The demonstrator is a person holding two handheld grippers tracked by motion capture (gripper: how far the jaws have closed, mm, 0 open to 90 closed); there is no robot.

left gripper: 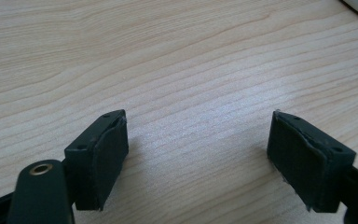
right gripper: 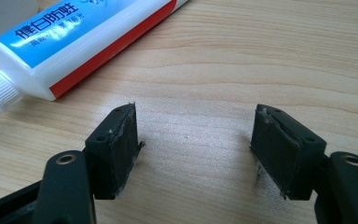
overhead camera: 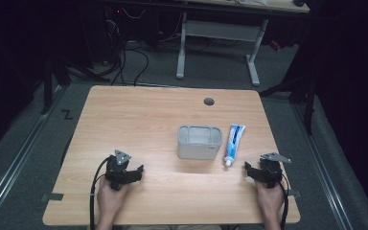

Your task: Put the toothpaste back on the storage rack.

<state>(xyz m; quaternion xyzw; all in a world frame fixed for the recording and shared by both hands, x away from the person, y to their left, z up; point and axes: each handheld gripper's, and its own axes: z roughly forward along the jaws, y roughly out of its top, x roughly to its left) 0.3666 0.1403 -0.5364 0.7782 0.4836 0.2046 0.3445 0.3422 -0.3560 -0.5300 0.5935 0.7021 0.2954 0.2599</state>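
The toothpaste tube [overhead camera: 234, 142] at eleven o'clock from the wide-open, empty right hand-held gripper [overhead camera: 254, 168] looks light and squishy, so pinch its flat middle.

A wooden table [overhead camera: 139, 110] is standing on a grey floor [overhead camera: 220, 82]. A round cable hole [overhead camera: 209, 101] is sitting near the table's far edge. Beyond the table, a white-legged desk [overhead camera: 219, 31] is standing and black cables [overhead camera: 124, 60] are trailing. A black zigzag mark [overhead camera: 67, 114] is lying left of the table.

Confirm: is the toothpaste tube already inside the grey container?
No, the toothpaste tube lies flat on the table just right of the grey container.
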